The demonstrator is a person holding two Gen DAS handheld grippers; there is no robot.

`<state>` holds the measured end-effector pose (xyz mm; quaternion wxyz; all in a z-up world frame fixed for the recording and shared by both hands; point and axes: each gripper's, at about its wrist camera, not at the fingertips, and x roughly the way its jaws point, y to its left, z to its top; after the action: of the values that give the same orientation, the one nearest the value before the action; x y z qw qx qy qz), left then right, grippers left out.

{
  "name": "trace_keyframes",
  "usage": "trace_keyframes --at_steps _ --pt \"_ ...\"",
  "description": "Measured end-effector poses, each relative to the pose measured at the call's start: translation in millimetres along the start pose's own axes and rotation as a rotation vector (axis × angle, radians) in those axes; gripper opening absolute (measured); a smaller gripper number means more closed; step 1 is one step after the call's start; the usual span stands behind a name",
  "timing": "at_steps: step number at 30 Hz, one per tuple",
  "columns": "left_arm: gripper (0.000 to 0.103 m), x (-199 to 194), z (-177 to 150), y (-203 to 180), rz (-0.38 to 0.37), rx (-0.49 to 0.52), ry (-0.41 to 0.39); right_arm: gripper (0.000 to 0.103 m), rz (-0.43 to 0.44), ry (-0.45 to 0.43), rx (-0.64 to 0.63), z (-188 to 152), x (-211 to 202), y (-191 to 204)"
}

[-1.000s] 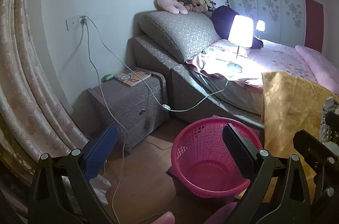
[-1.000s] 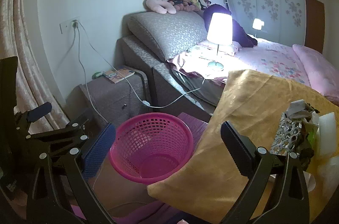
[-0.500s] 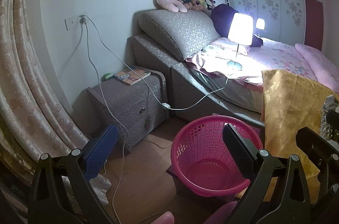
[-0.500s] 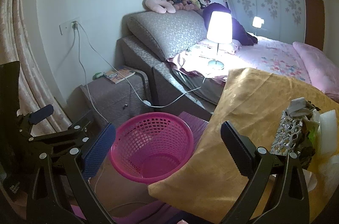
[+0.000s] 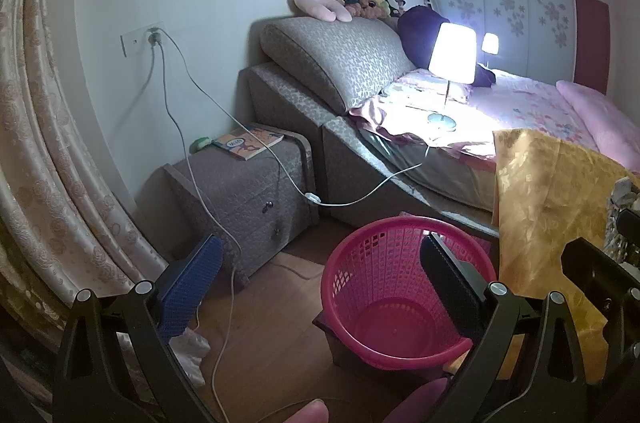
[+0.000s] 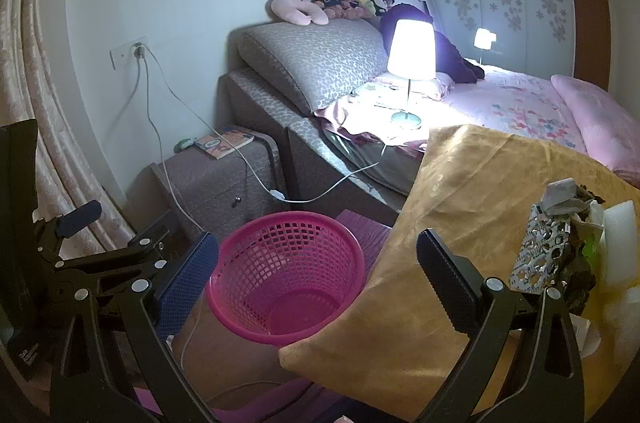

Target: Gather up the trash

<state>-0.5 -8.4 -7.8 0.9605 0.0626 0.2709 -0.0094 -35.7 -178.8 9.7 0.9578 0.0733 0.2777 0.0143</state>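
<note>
Bedroom, lamp (image 5: 452, 53) lit on bed | pink basket (image 5: 400, 287) seen empty on floor — beside gold cloth (image 6: 472, 207) | left gripper (image 5: 320, 287) held open | right gripper (image 6: 316, 275) held open — nothing gripped

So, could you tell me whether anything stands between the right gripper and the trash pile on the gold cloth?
Nothing visible does. The right gripper hangs open, and the trash pile lies just to its right on the gold cloth, with only bare cloth between. The pink basket stands empty, lower left.
</note>
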Motion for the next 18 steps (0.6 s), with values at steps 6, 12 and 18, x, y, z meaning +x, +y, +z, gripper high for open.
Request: trace_keyframes --at_steps 6,12,18 --pt "0.095 -0.4 -1.2 -0.9 -0.001 0.001 0.004 0.096 0.000 0.000 0.001 -0.9 0.0 -1.1" --pt "0.095 -0.6 -1.4 -2.2 0.001 0.003 0.001 0.096 0.000 0.000 0.002 -1.1 -0.1 -1.6" --pt "0.095 0.0 -0.4 -1.2 0.000 0.003 0.003 0.096 0.001 0.000 0.002 -1.3 0.1 -1.6"
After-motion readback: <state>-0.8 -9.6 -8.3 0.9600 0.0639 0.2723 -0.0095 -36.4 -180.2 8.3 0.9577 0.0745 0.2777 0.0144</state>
